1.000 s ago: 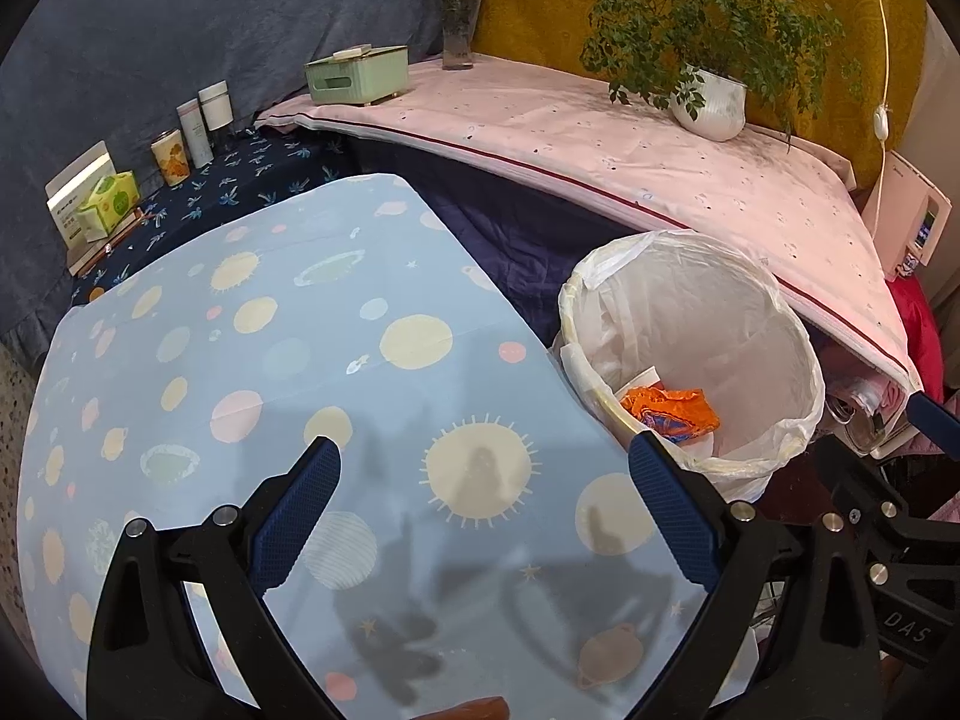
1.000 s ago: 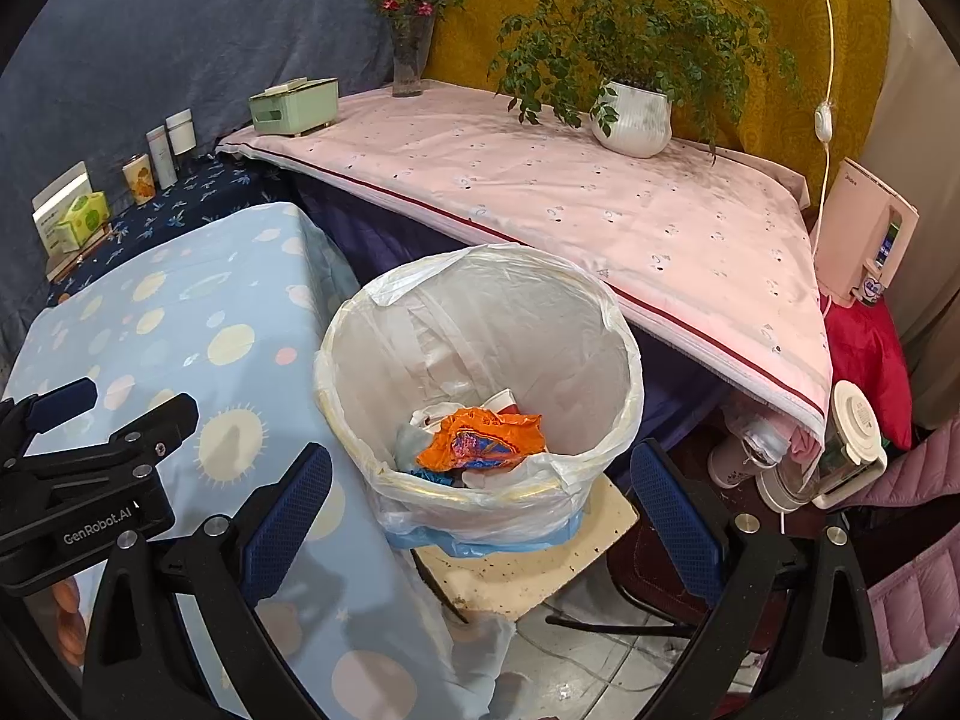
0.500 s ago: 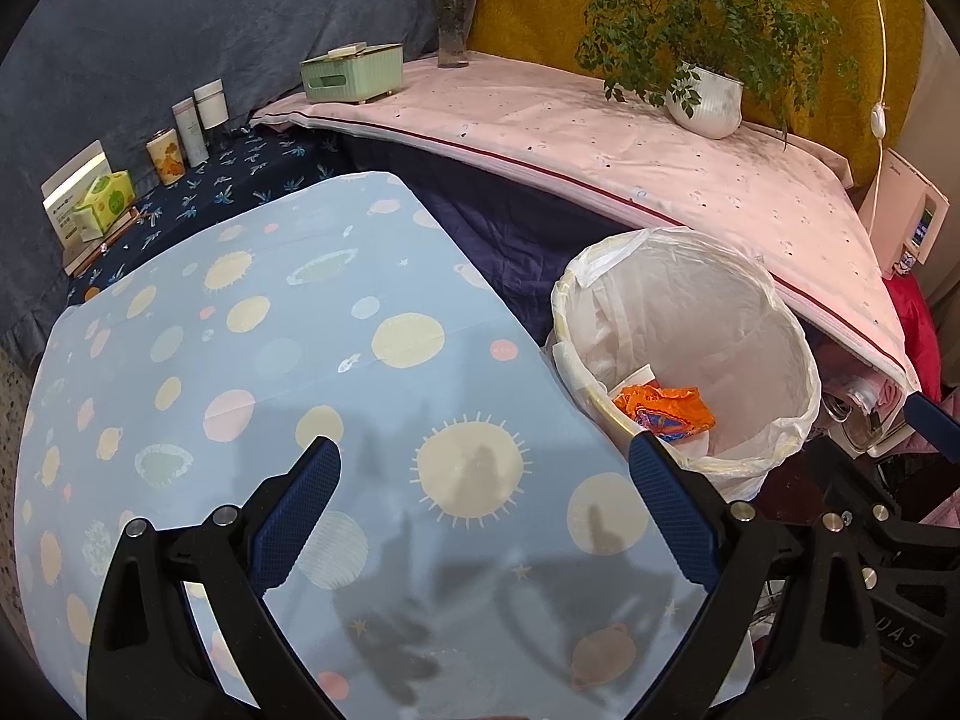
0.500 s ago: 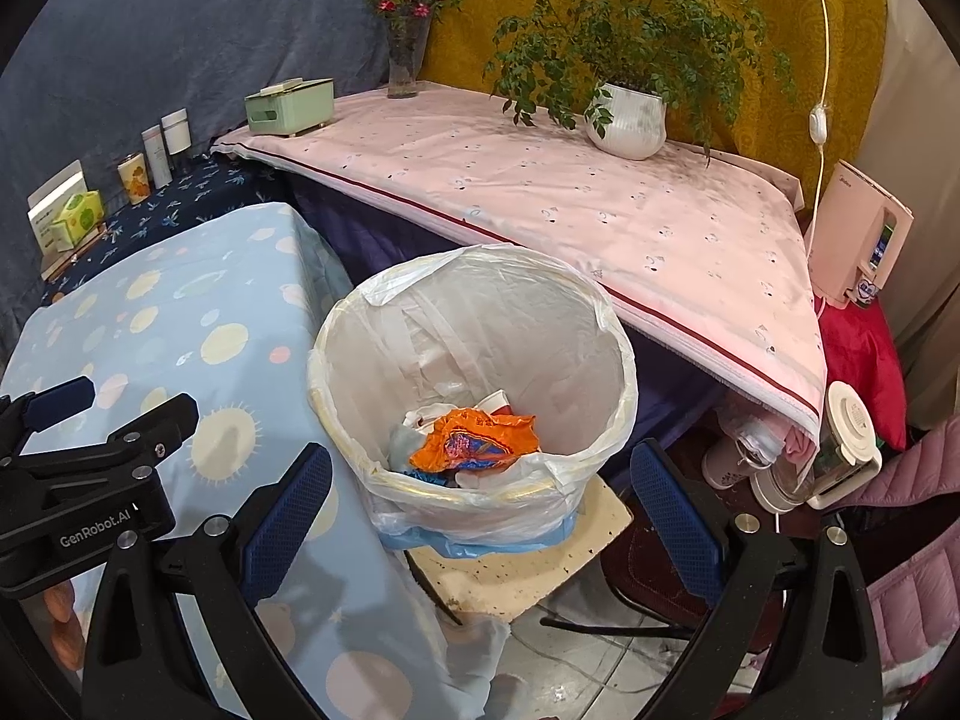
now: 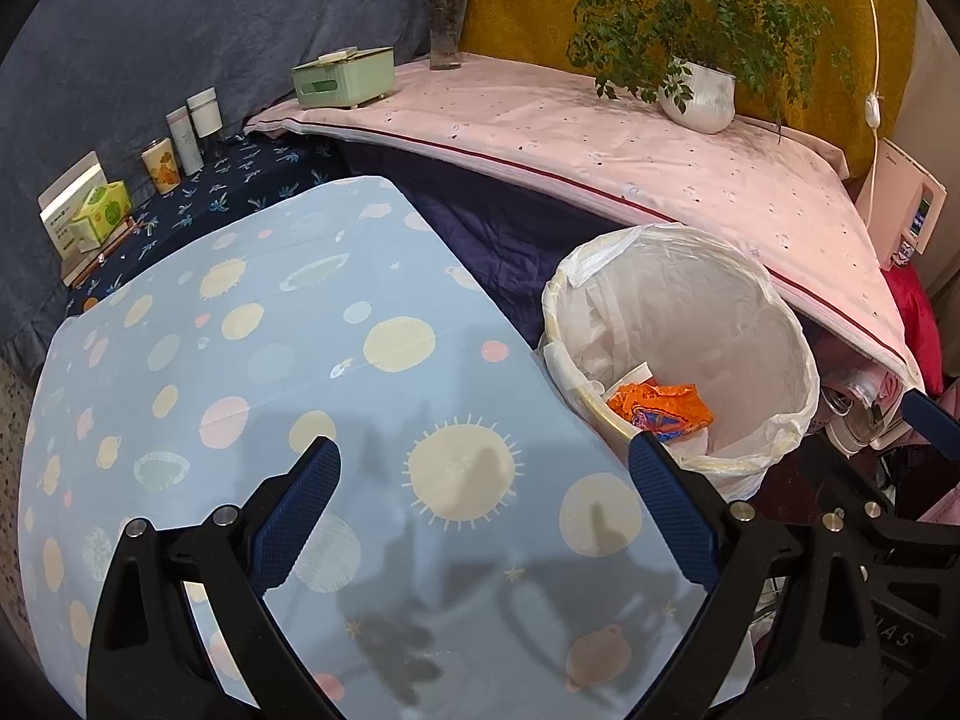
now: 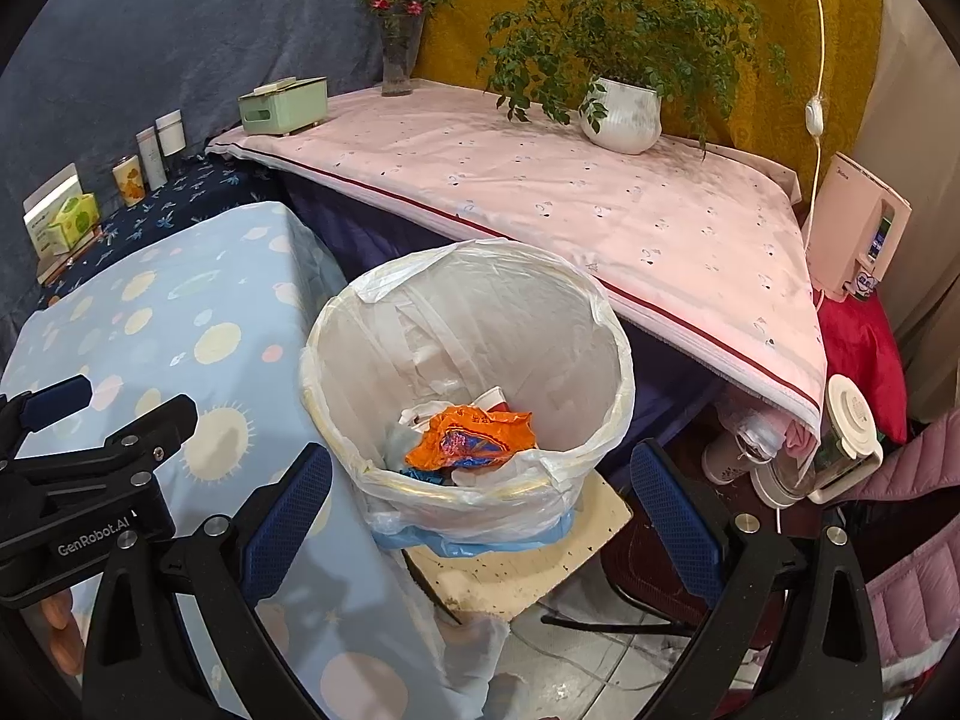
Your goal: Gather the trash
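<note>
A white-lined trash bin (image 6: 612, 324) stands on a stool beside the blue planet-print table (image 5: 270, 360). Inside lies an orange wrapper (image 6: 468, 438) on other crumpled trash. The bin (image 5: 792, 324) and the wrapper (image 5: 660, 408) also show in the left wrist view. My left gripper (image 5: 483, 474) is open and empty above the table's near part. My right gripper (image 6: 480, 480) is open and empty, just in front of and above the bin. The left gripper's body (image 6: 90, 468) shows at the left of the right wrist view.
A pink-covered shelf (image 6: 540, 180) runs behind the bin with a potted plant (image 6: 621, 111), a flower vase (image 6: 396, 60) and a green box (image 6: 282, 105). Small cans and boxes (image 5: 162, 162) line the far left. Appliances (image 6: 840, 438) and a pink jacket crowd the floor at right.
Both grippers have drawn back a little toward me; the bin and table look slightly farther off. Both stay open and empty.
</note>
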A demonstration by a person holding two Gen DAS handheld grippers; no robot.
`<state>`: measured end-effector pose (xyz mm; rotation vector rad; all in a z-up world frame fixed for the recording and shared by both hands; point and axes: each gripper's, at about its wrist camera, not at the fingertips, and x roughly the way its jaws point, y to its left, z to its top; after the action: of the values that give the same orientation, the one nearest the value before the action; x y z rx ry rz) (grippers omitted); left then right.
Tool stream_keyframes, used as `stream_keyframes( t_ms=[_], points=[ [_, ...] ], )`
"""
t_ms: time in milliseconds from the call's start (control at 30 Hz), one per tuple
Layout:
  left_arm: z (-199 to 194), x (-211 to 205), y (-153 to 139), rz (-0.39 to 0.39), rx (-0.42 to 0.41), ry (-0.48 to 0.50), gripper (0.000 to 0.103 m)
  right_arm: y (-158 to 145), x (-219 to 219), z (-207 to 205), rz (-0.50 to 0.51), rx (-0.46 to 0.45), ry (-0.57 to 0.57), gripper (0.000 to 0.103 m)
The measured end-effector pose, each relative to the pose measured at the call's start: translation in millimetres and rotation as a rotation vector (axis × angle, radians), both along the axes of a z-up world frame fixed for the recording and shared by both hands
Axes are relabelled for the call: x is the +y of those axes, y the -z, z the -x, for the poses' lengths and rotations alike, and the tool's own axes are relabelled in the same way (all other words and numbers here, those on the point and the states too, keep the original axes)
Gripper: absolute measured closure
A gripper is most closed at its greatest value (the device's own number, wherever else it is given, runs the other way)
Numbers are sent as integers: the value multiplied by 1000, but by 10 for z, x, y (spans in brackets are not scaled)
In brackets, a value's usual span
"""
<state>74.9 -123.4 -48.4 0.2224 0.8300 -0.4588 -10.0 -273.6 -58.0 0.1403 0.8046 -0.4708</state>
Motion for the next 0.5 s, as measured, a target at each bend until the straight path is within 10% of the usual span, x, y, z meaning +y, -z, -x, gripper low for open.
stream_keyframes(
  t_ms=[500],
  points=[
    [13,-21,-14,-4,-4,2,11,3,-6,5,-2,-1,1,7]
  ],
)
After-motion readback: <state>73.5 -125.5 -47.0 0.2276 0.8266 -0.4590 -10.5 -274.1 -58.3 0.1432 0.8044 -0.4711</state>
